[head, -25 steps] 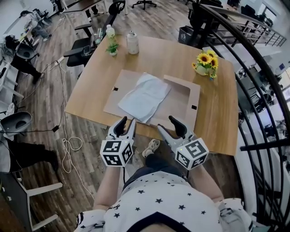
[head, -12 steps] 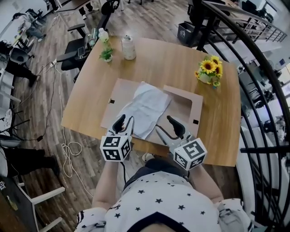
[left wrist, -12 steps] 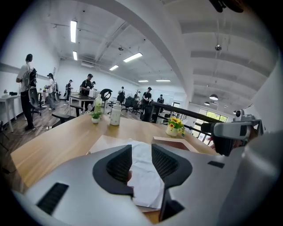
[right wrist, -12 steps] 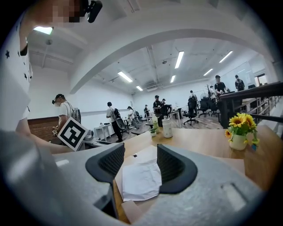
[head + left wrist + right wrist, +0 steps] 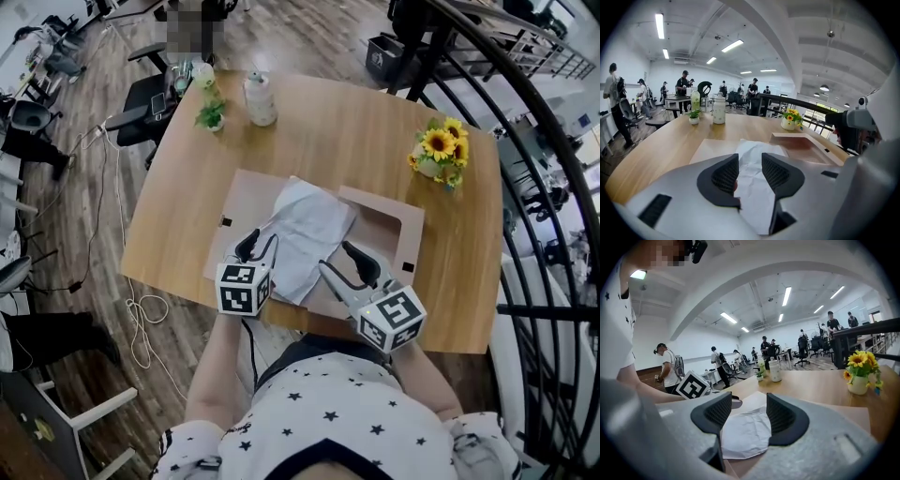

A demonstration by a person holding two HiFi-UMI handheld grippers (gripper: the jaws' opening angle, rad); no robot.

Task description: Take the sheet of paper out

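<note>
A crumpled white sheet of paper (image 5: 305,234) lies on a flat brown cardboard folder (image 5: 247,192) on the wooden table (image 5: 169,216). My left gripper (image 5: 258,246) hovers over the sheet's near-left edge. Its jaws are opening, and nothing is pressed between them. In the left gripper view the paper (image 5: 754,173) shows through the gap of the left gripper (image 5: 750,161). My right gripper (image 5: 336,259) stands open just right of the sheet's near corner. In the right gripper view the paper (image 5: 745,434) lies beyond the right gripper (image 5: 748,404), untouched.
A sunflower vase (image 5: 439,150) stands at the table's far right. A white jar (image 5: 260,98), a small plant (image 5: 211,114) and a green bottle (image 5: 202,75) stand at the far left. A dark curved railing (image 5: 525,187) runs along the right. Chairs and people are beyond the table.
Both grippers have moved forward from the table's near edge onto the folder. The left one has also come down to the paper's near-left edge.
</note>
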